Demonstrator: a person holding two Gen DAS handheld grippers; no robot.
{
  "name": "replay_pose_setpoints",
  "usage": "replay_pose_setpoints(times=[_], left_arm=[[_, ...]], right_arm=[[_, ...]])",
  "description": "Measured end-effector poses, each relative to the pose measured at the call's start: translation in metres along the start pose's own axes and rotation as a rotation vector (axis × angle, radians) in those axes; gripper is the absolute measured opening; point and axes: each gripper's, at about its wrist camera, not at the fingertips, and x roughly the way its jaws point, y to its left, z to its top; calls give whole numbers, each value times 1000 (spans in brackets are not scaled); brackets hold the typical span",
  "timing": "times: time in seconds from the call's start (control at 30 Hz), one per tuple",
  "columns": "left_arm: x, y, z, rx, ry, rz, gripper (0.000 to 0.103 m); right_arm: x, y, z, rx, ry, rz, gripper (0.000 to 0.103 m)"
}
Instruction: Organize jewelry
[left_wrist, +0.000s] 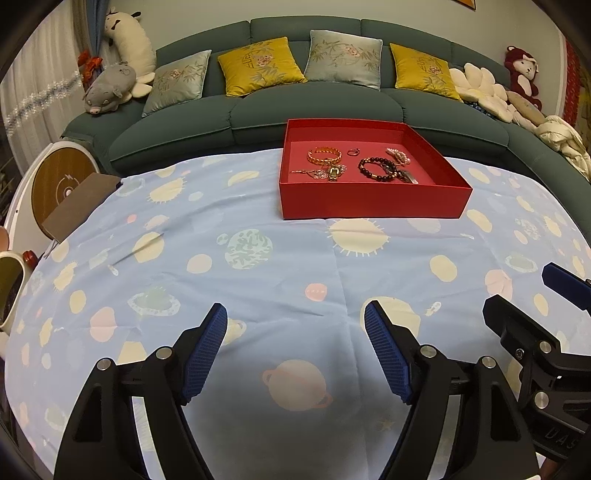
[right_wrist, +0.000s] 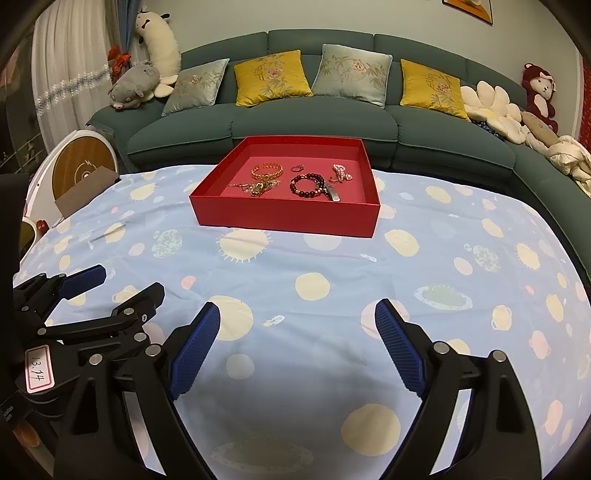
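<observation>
A red tray (left_wrist: 373, 201) (right_wrist: 284, 218) stands at the far side of the table. In it lie a gold chain bracelet (left_wrist: 325, 156) (right_wrist: 266, 170), a dark bead bracelet (left_wrist: 376, 168) (right_wrist: 307, 185), a small ring (left_wrist: 353, 151) (right_wrist: 296, 168), a pink pearl piece (left_wrist: 399, 156) (right_wrist: 340, 172), a gold watch with chains (left_wrist: 330, 172) (right_wrist: 258, 189) and a silver clip (left_wrist: 408, 177) (right_wrist: 332, 192). My left gripper (left_wrist: 295, 315) (right_wrist: 127, 278) is open and empty, low over the cloth near the front. My right gripper (right_wrist: 297, 314) (left_wrist: 524, 288) is open and empty beside it.
The table carries a light blue cloth (left_wrist: 258, 280) (right_wrist: 332, 266) with planet prints. Behind it is a green sofa (left_wrist: 240, 118) (right_wrist: 314, 125) with cushions and plush toys. A round white and wood object (left_wrist: 59, 184) and a brown card (left_wrist: 79, 206) stand at the left edge.
</observation>
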Motion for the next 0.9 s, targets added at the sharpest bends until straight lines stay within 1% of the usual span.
replay_pose_setpoints(times=[0.9], left_arm=[[-3,-4,-1,-8,-19,25,74]], right_arm=[[1,0,-5,3,-3,-16,84]])
